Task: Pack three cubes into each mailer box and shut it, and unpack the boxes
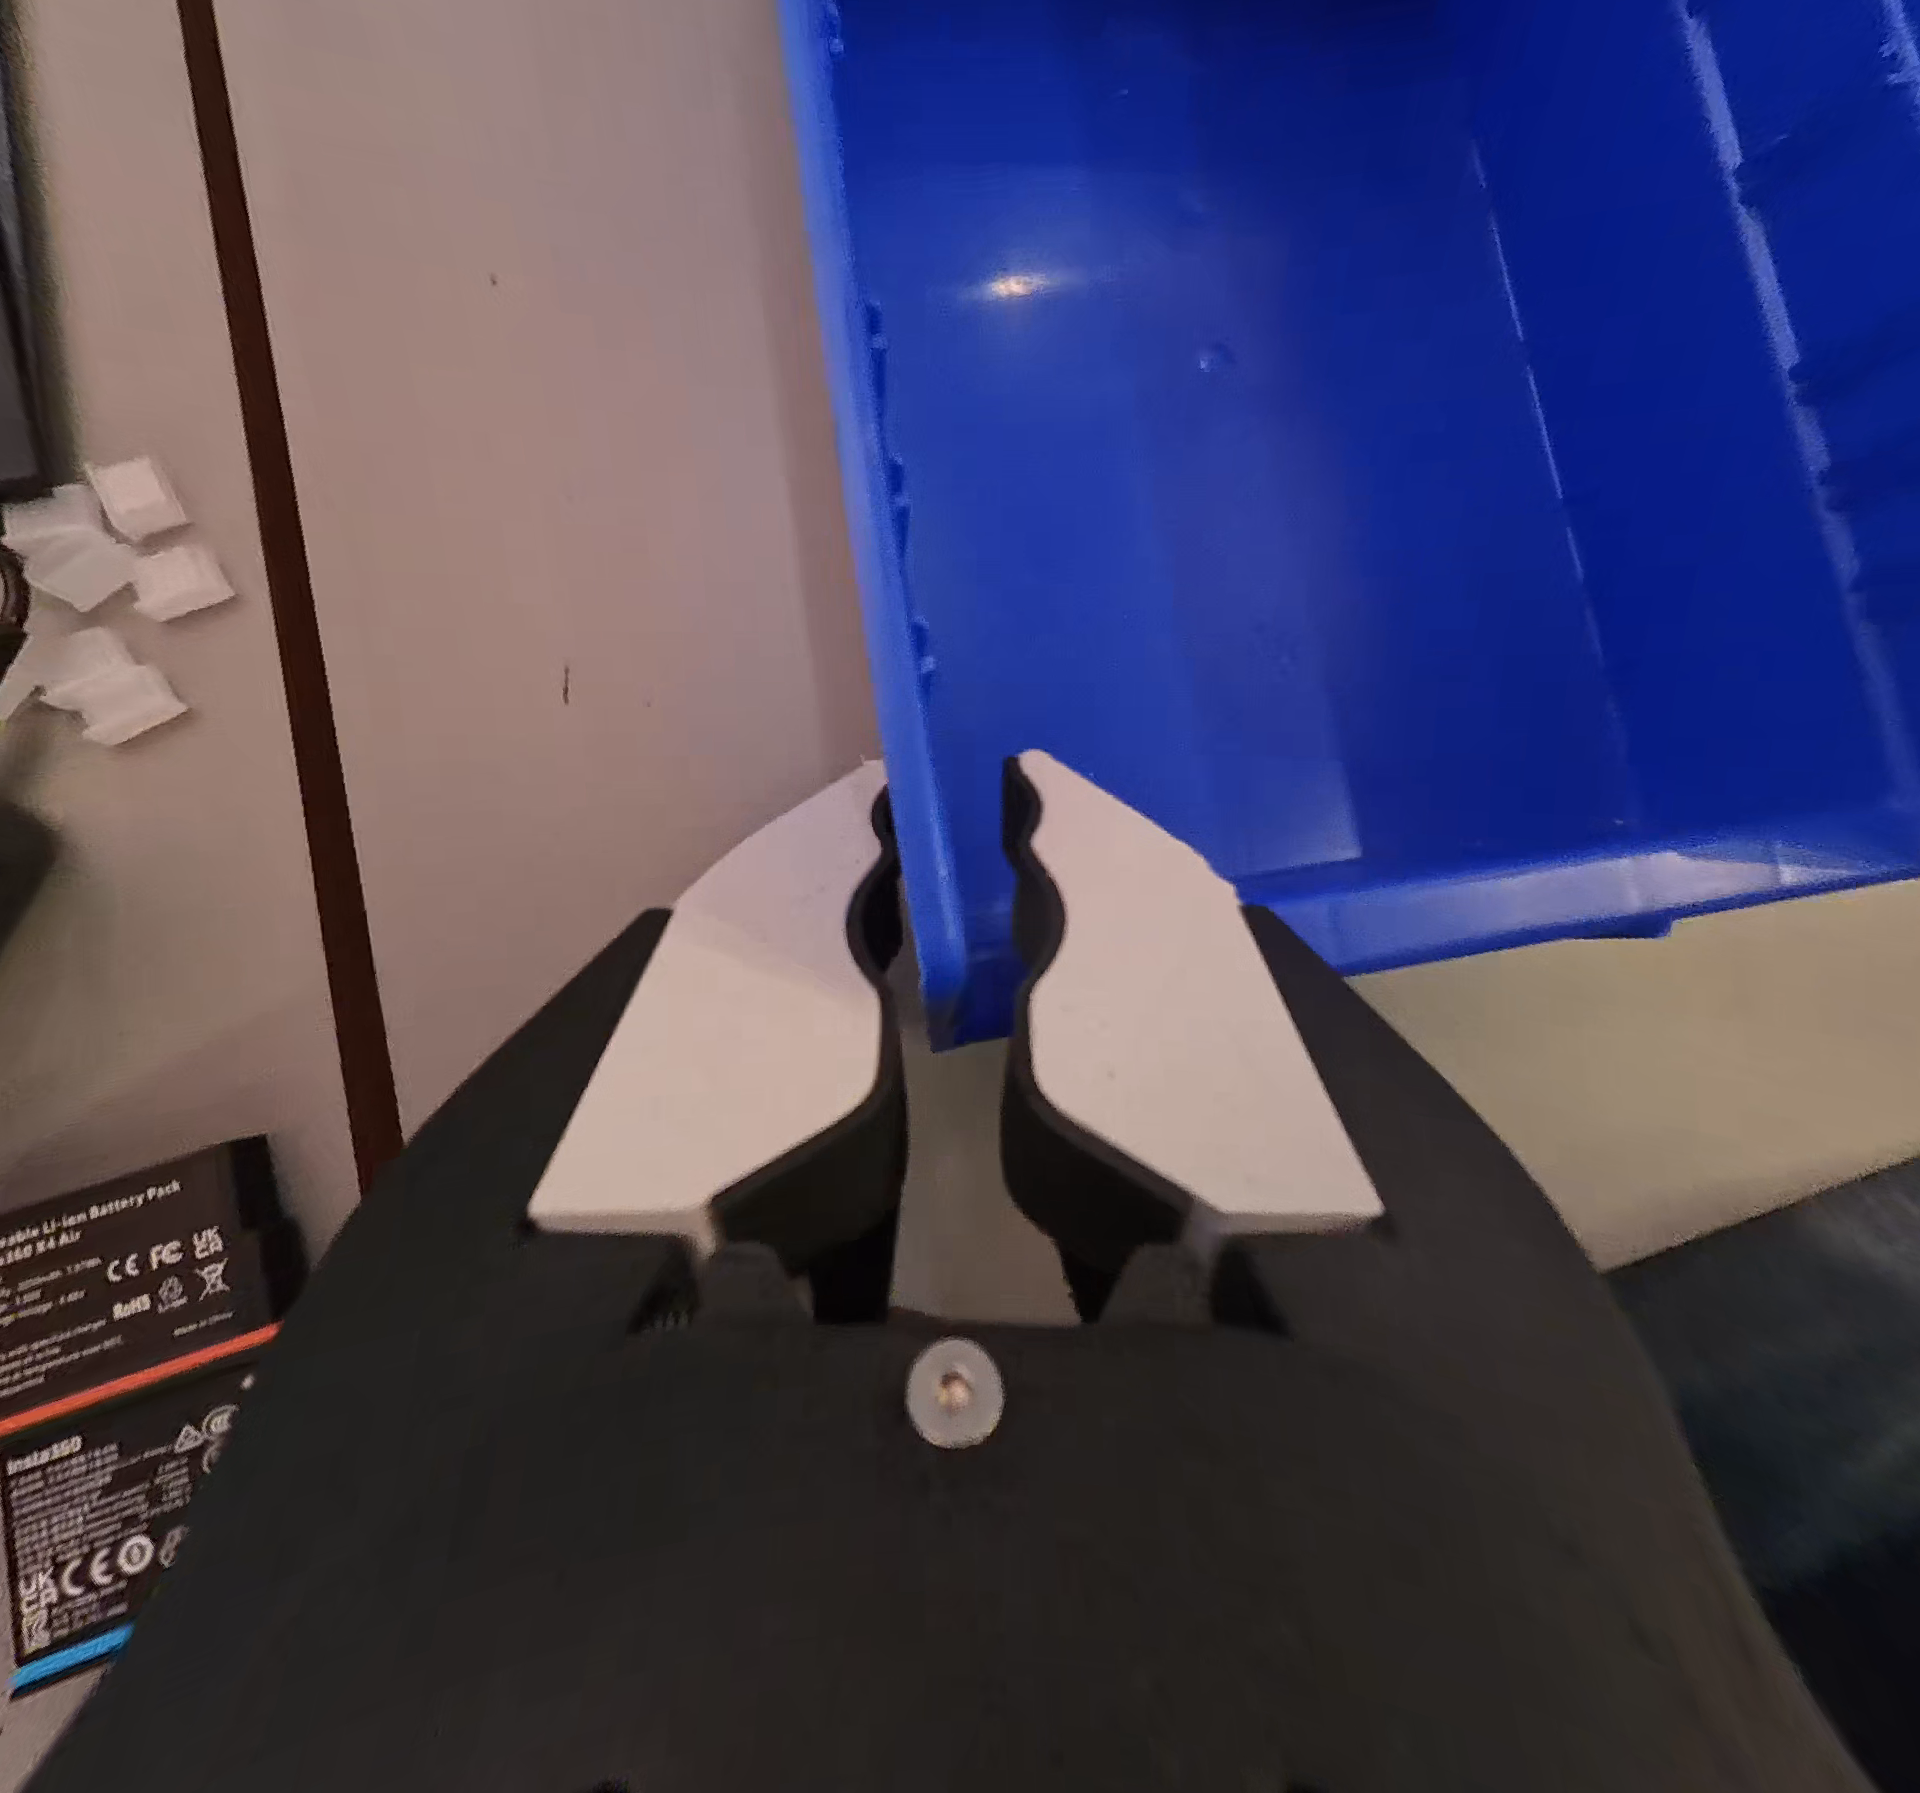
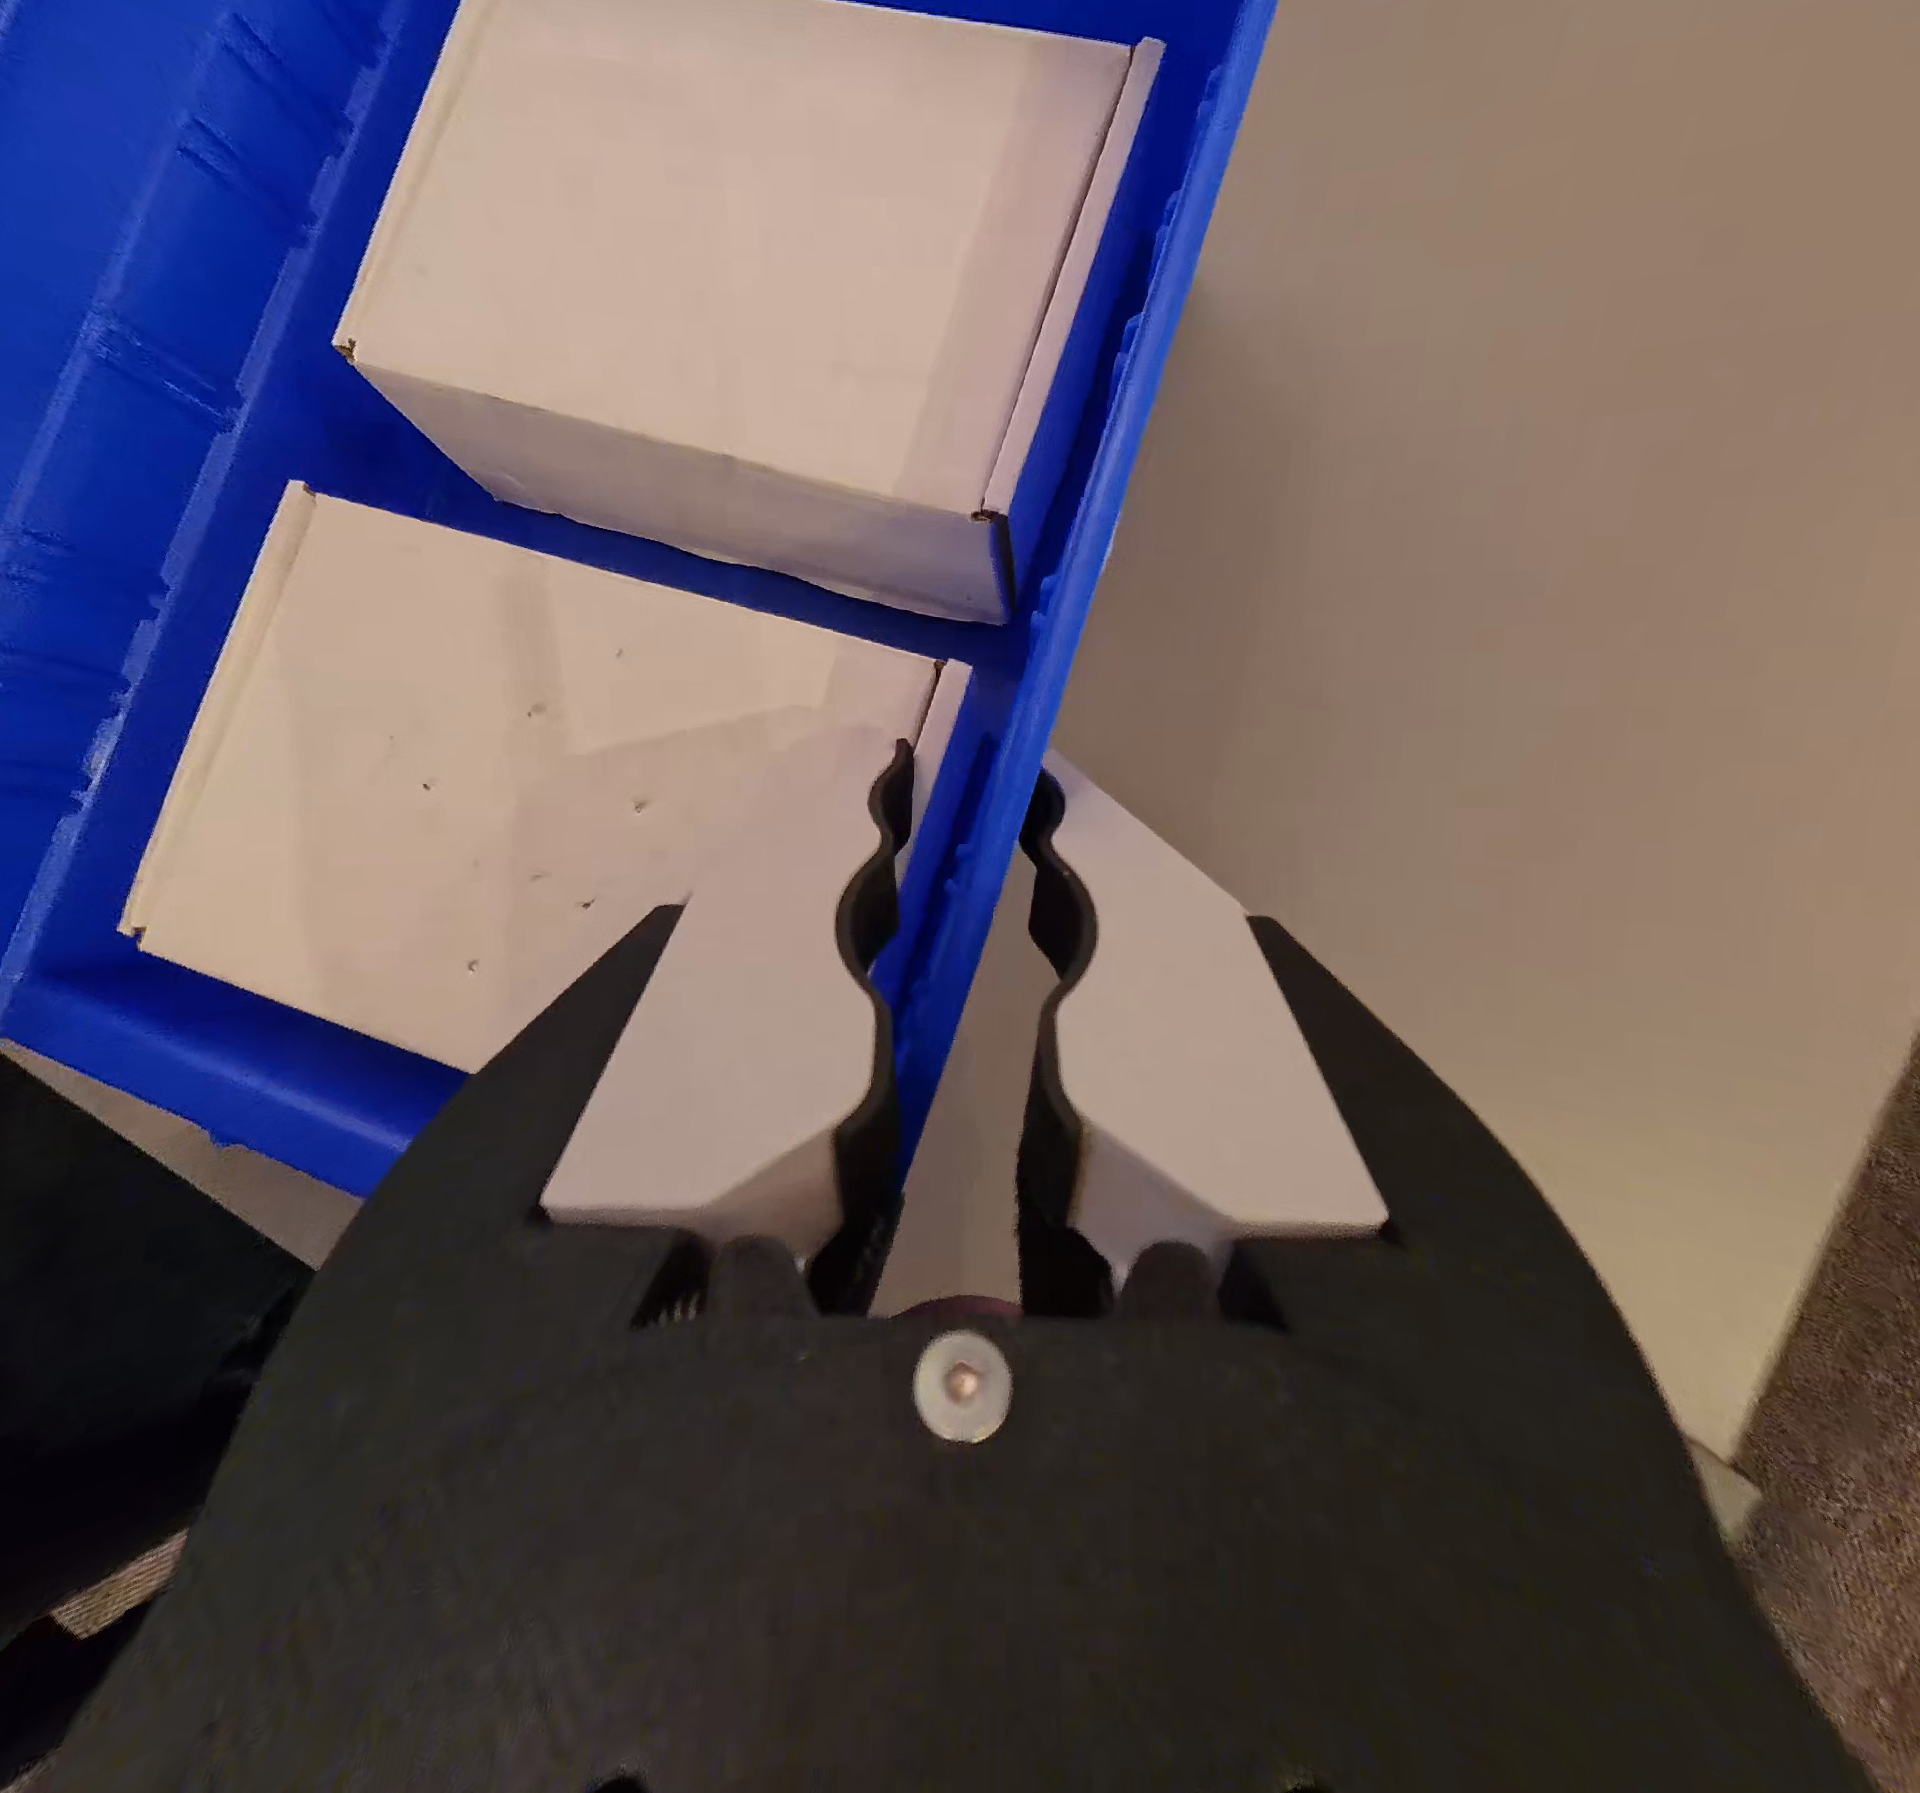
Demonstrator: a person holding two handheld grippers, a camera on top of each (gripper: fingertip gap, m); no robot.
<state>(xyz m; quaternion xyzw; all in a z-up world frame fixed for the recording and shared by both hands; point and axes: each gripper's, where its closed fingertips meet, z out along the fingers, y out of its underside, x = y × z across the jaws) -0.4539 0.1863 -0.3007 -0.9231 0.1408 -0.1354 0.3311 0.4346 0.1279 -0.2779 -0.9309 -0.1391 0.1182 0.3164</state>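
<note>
A blue plastic bin (image 1: 1247, 496) stands on a pale table; the part seen in the left wrist view is empty. My left gripper (image 1: 945, 777) is shut on the bin's left wall near its front corner. In the right wrist view the bin (image 2: 1153, 289) holds two closed white mailer boxes, one farther (image 2: 727, 237) and one nearer (image 2: 468, 787). My right gripper (image 2: 971, 767) is shut on the bin's right wall, beside the nearer box. No cubes are in view.
Black battery packs (image 1: 125, 1265) and small white packets (image 1: 135, 580) lie on the table at the left, past a dark brown strip (image 1: 270, 496). The table's edge and grey carpet (image 2: 1849, 1328) show at the right. A dark sleeve (image 2: 104, 1276) is at the lower left.
</note>
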